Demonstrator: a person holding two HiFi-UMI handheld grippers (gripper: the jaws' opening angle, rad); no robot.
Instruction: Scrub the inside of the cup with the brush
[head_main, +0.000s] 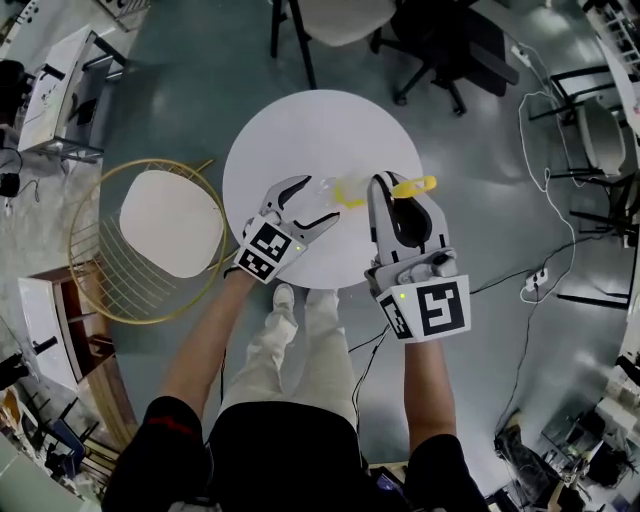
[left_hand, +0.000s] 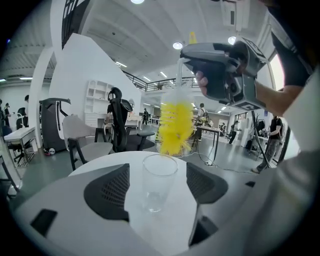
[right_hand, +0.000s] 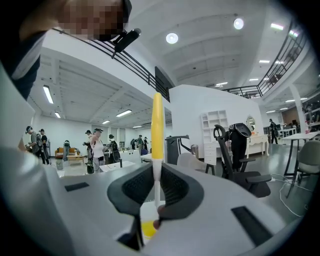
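A clear glass cup (left_hand: 159, 182) stands upright on the round white table (head_main: 300, 130). My left gripper (left_hand: 156, 192) is open, and its two pads stand on either side of the cup without touching it. In the head view the cup (head_main: 326, 188) sits between the left gripper's (head_main: 320, 198) spread fingers. My right gripper (head_main: 400, 190) is shut on the brush's thin handle (right_hand: 157, 125). The yellow bristles (left_hand: 175, 127) hang just above and behind the cup's rim, outside the cup. The right gripper (left_hand: 225, 75) shows at the upper right of the left gripper view.
A gold wire chair with a white cushion (head_main: 170, 222) stands left of the table. Black office chairs (head_main: 440, 40) are at the far side. Cables (head_main: 545, 180) trail over the floor on the right. The table's near edge is at my knees.
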